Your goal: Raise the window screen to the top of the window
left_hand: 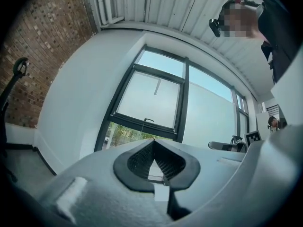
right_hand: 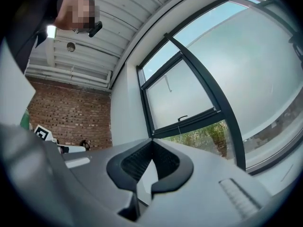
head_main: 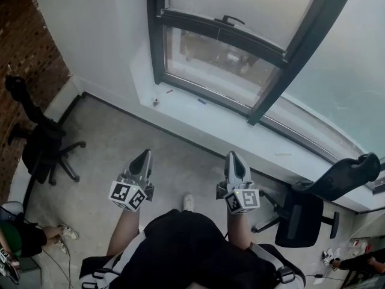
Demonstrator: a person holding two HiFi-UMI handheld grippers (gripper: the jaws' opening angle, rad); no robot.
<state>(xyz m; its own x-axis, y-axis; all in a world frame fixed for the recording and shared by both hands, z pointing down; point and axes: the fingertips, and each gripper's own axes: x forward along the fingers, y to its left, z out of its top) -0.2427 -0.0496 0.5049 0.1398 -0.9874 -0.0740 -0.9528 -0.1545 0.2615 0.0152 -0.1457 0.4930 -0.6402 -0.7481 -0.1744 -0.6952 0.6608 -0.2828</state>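
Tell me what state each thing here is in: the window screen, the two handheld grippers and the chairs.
Frosted grey window screen with dark bottom bar: partly lowered, clear gap below.
Grey two-jaw left gripper: shut, empty.
Grey two-jaw right gripper: shut, empty.
Black office chairs: upright, unoccupied.

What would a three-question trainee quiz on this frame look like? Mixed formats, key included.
1. True or false: the left tool is shut and empty.
2. Multiple choice: the bottom bar of the window screen sits A) fully down, B) partway up, with outdoors visible below it, C) at the top of the frame.
3. Short answer: which touches the screen's handle: the left tool, the right tool, or neither?

Key: 1 true. 2 B. 3 neither; both tools are shut, hold nothing and are well short of the window.
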